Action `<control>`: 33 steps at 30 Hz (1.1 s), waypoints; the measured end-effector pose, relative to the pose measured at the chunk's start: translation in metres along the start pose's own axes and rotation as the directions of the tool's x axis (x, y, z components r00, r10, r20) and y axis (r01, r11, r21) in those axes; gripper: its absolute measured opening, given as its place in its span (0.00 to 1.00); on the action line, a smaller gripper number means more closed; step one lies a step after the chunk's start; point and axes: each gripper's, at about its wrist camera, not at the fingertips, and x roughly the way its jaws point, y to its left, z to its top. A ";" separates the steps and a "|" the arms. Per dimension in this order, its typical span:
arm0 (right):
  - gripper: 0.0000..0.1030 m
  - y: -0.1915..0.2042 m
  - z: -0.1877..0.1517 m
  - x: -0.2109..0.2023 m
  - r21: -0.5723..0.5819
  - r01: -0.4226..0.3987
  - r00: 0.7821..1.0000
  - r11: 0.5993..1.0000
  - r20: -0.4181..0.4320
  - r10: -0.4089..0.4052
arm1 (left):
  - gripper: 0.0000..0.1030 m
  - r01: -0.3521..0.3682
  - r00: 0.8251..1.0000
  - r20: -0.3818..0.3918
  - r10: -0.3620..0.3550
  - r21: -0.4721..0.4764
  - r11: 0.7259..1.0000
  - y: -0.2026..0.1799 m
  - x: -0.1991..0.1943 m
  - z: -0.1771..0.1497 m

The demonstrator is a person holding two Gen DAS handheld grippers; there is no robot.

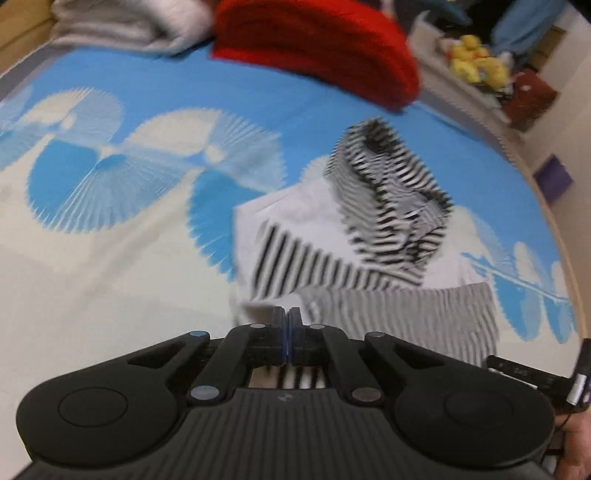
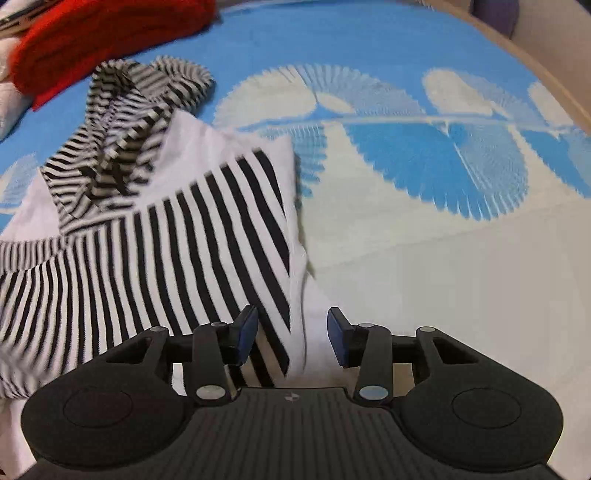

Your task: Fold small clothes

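Black jaws of the left gripper [image 1: 287, 319] are clenched flat together over the near white edge of the striped garment [image 1: 354, 243]; whether any cloth is pinched between them cannot be told, since the pads meet with no fabric showing in the seam. The right gripper [image 2: 291, 332] stands with its blue pads apart, straddling the garment's near right corner, its white hem and last black stripes lying between them without being pressed.

Outward from both, the garment lies spread on the blue and cream bed cover [image 2: 424, 258], its hood bunched at the far end. A red cloth [image 1: 317, 48] and a pale folded pile [image 1: 129, 26] sit beyond it.

By my reading this is the grasping step before a fold. Next the right pads need to close on that corner, then both hands lift together and carry the near hem toward the hood.
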 end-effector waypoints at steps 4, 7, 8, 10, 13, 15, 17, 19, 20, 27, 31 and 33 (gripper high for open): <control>0.43 -0.002 -0.007 0.017 0.016 0.025 0.996 1.000 -0.083 -0.024 | 0.01 -0.010 0.996 -0.086 0.009 -0.014 1.000 0.005 0.019 0.000; 0.43 -0.002 -0.006 0.014 0.008 0.074 0.995 0.997 -0.060 -0.074 | 0.01 -0.054 0.997 -0.052 0.054 0.000 0.999 0.006 0.023 0.004; 0.43 0.002 -0.004 0.006 0.004 0.072 0.997 0.997 -0.017 -0.072 | 0.01 -0.047 0.998 -0.051 0.047 -0.007 0.999 0.007 0.025 0.005; 0.43 0.011 -0.001 -0.009 -0.005 0.001 0.998 1.000 0.068 0.000 | 0.01 -0.023 0.998 -0.053 0.023 0.003 1.000 0.005 0.031 0.007; 0.48 0.021 -0.003 -0.009 -0.014 -0.122 0.992 0.992 0.044 0.122 | 0.05 -0.013 0.995 -0.100 0.016 0.035 0.999 0.000 0.049 0.002; 0.48 0.019 -0.010 0.011 0.021 -0.128 0.989 0.992 -0.075 0.129 | 0.10 -0.019 0.987 -0.158 0.024 0.033 0.999 0.002 0.066 -0.007; 0.48 0.014 -0.016 0.023 0.034 -0.098 0.987 0.995 -0.123 0.101 | 0.13 -0.046 0.976 -0.213 0.052 0.031 0.998 0.005 0.081 -0.014; 0.48 0.017 -0.013 0.018 0.015 -0.092 0.989 0.996 -0.111 0.093 | 0.13 -0.076 0.971 -0.221 0.088 0.060 0.995 0.003 0.085 -0.017; 0.48 0.020 -0.011 0.011 0.004 -0.091 0.992 0.996 -0.085 0.091 | 0.13 -0.084 0.974 -0.203 0.099 0.081 0.993 -0.001 0.082 -0.017; 0.52 0.017 -0.008 0.007 -0.018 -0.086 0.993 0.996 -0.077 0.084 | 0.31 -0.047 0.979 -0.189 0.072 0.132 0.990 -0.019 0.081 -0.022; 0.52 0.009 -0.018 0.015 -0.009 -0.082 0.990 0.997 -0.118 0.080 | 0.31 -0.077 0.969 -0.225 0.104 0.126 0.989 -0.017 0.092 -0.026; 0.52 0.011 -0.015 0.004 -0.017 -0.089 0.993 0.996 -0.082 0.087 | 0.31 -0.084 0.975 -0.196 0.109 0.130 0.988 -0.021 0.085 -0.022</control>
